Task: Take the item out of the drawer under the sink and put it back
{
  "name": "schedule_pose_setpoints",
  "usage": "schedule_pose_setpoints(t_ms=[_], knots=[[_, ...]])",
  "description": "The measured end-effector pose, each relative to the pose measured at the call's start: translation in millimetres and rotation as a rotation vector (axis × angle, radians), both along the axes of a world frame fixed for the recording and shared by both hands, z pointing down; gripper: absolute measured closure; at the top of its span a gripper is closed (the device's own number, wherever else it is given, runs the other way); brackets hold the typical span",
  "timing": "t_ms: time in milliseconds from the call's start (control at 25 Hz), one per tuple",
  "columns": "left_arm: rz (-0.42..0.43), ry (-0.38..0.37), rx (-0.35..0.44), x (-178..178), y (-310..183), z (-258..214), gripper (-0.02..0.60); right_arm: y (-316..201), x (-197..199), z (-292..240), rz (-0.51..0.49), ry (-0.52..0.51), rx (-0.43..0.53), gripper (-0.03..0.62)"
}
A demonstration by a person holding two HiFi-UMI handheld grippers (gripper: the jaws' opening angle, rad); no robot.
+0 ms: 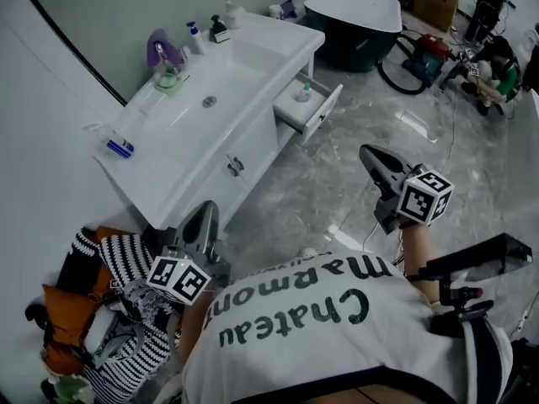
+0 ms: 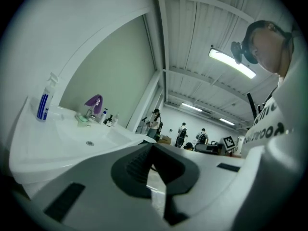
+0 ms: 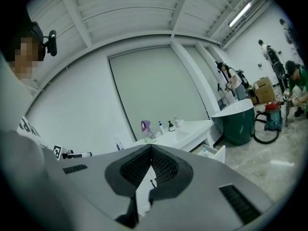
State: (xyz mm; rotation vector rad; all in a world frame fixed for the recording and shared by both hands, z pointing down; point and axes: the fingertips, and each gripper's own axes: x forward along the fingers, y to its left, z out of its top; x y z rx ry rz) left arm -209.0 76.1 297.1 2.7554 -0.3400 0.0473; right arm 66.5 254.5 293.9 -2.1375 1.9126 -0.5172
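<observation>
**A:** As seen from the head view, facing a white vanity [image 1: 257, 146] at 11 o'clock. Drawer?

**B:** Open at 1 o'clock [image 1: 322, 112], under the far end of the surface. Inside, upright, a small bottle [image 1: 303, 93], well apart from both grippers.

**A:** And the grippers?

**B:** Left gripper [image 1: 207, 209] at 8 o'clock, beside a striped bag [image 1: 126, 343]. Right gripper [image 1: 368, 151] at 3 o'clock, above the marble floor [image 1: 337, 183]. Nothing carried in either.

**A:** On the surface?

**B:** Sink basin [image 1: 210, 91] in the middle, a purple item [image 1: 160, 49] by the tap, pump bottles [image 1: 195, 37] further along, a blue-striped bottle [image 1: 119, 147] at the near end. Beyond, at 1 o'clock, a dark green bathtub [image 1: 354, 11].

**A:** From the left gripper view?

**B:** Fingers [image 2: 137, 165] closed tip to tip, nothing between. Basin at 9 o'clock, with the blue-striped bottle on its left edge and the purple item behind. Far off, past the tips, people standing [image 2: 183, 134].

**A:** From the right gripper view?

**B:** Fingers [image 3: 166, 166] shut together, empty. Open drawer [image 3: 219, 153] at 4 o'clock, just right of the tips in the picture, with the small bottle [image 3: 204, 151] inside. Bathtub at 3 o'clock, a red vacuum [image 3: 273, 112] beside it.
</observation>
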Motion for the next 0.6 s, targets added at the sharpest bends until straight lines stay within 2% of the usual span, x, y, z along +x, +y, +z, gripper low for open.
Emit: schedule_pose_setpoints(t_ms=[120, 440, 600], knots=[[-0.005, -0.004, 0.008, 23, -3, 1, 0.572, -8, 22, 5, -0.012, 0.004, 0.003, 0.585], [0.011, -0.037, 0.005, 58, -2, 10, 0.572, -22, 52, 18, -0.032, -0.003, 0.013, 0.585], [0.039, -0.085, 0.086, 75, -2, 13, 0.572, -22, 62, 24, -0.030, -0.004, 0.000, 0.585]])
